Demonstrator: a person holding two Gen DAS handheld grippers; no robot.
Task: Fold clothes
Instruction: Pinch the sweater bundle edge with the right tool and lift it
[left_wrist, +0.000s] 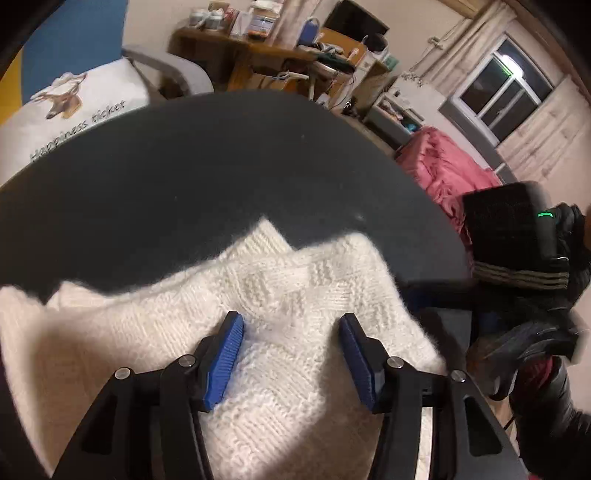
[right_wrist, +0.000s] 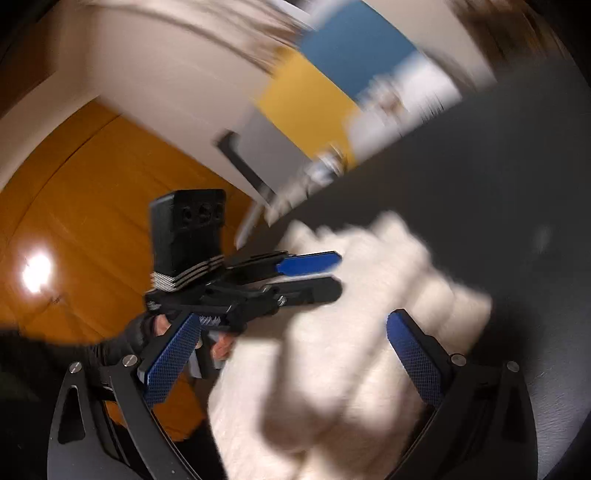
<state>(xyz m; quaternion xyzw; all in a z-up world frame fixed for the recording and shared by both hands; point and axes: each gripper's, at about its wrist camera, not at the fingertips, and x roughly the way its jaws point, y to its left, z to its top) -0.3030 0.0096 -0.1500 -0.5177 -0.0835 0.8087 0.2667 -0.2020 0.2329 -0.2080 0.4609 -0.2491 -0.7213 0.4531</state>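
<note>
From the left wrist view, a fluffy white knitted sweater (left_wrist: 258, 332) is seen bunched up on the near part of a dark round table (left_wrist: 184, 177), with a checkered knit pattern showing and a couple of corners poking up toward the middle of the tabletop. The left gripper (left_wrist: 291, 325) is held right over the sweater with its blue pads (left_wrist: 225, 358) spread wide apart, so nothing is pinched between them; whether the tips touch the knit can't really be told. At the right edge the other gripper's black body (left_wrist: 517, 236) with a little green light is caught, pretty blurred, with a gloved hand (left_wrist: 532, 354) below it. Further back, a white pillow (left_wrist: 74, 110) with a deer print and lettering, a cluttered wooden desk (left_wrist: 280, 48), a pink blanket (left_wrist: 443, 166) and a window (left_wrist: 506, 88) can be made out. The right wrist view is smeared by motion blur, but the right gripper (right_wrist: 291, 325) is shown released too, its blue fingers (right_wrist: 413, 350) standing far apart with the sweater (right_wrist: 332, 350) lying between and beneath them on the dark table (right_wrist: 480, 184). The left gripper (right_wrist: 328, 273) is seen from the side here, reaching in from the left over the sweater's edge, gripped by a hand (right_wrist: 147, 332) in a dark fingerless glove. An orange wooden floor (right_wrist: 74, 221) with a bright light reflection fills the left side, and blurry blue and yellow patches are seen up top.
</note>
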